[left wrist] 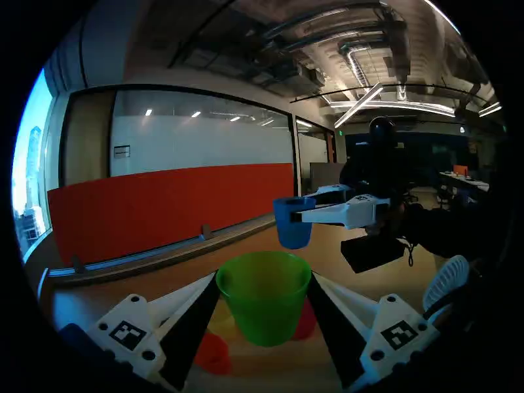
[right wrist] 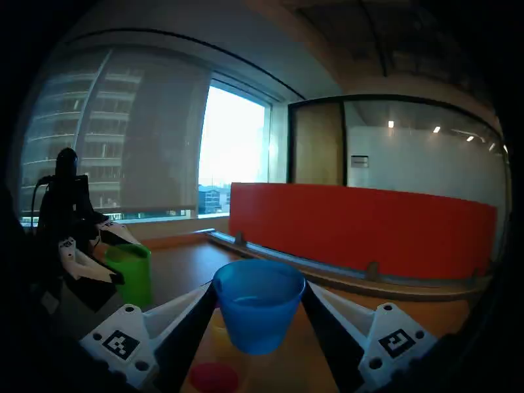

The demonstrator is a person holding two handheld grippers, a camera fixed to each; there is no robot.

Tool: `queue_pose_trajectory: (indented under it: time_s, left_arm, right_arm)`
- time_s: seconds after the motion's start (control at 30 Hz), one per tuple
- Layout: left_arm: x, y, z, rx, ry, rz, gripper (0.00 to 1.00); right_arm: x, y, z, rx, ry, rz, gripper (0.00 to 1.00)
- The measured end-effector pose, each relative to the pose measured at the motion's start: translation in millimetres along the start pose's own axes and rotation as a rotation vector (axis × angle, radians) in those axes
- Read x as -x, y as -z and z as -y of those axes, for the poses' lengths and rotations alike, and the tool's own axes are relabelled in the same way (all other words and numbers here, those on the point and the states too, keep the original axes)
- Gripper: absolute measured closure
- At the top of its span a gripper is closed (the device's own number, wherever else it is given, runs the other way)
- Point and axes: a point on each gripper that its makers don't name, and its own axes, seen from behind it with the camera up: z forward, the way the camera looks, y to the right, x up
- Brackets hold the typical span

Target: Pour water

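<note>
Left gripper (left wrist: 264, 288) clamps green cup (left wrist: 264, 308), right gripper (right wrist: 259, 302) clamps blue cup (right wrist: 257, 318); red cup (left wrist: 213, 352) beneath on wooden table (left wrist: 164, 283); red partition (left wrist: 164, 203), window (right wrist: 232, 150) beyond.

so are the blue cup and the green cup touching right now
Apart. In the right gripper view the blue cup is in the foreground and the green cup is well off to one side, with bare table between them.
</note>
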Motion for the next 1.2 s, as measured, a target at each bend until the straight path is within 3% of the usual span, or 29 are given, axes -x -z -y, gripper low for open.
queue_pose_trajectory:
  time_s: [0.27, 0.37, 0.6, 1.2]
  left_arm:
    - [1.1, -2.4, -1.5, 0.012, -0.007, 0.008, 0.11]
    - [2.0, -3.3, -2.0, 0.018, -0.001, 0.011, 0.11]
    - [3.9, -6.5, -3.9, 0.025, 0.019, 0.012, 0.11]
    - [9.4, -10.9, -11.1, 0.042, 0.014, 0.018, 0.11]
  right_arm:
    - [-9.8, 0.3, 7.1, -0.029, 0.012, 0.002, 0.09]
    - [-13.6, 0.6, 10.5, -0.041, 0.042, 0.005, 0.09]
    - [-21.6, -0.8, 19.9, -0.071, 0.148, 0.021, 0.09]
    - [-52.0, -8.7, 42.0, -0.118, 0.421, 0.000, 0.08]
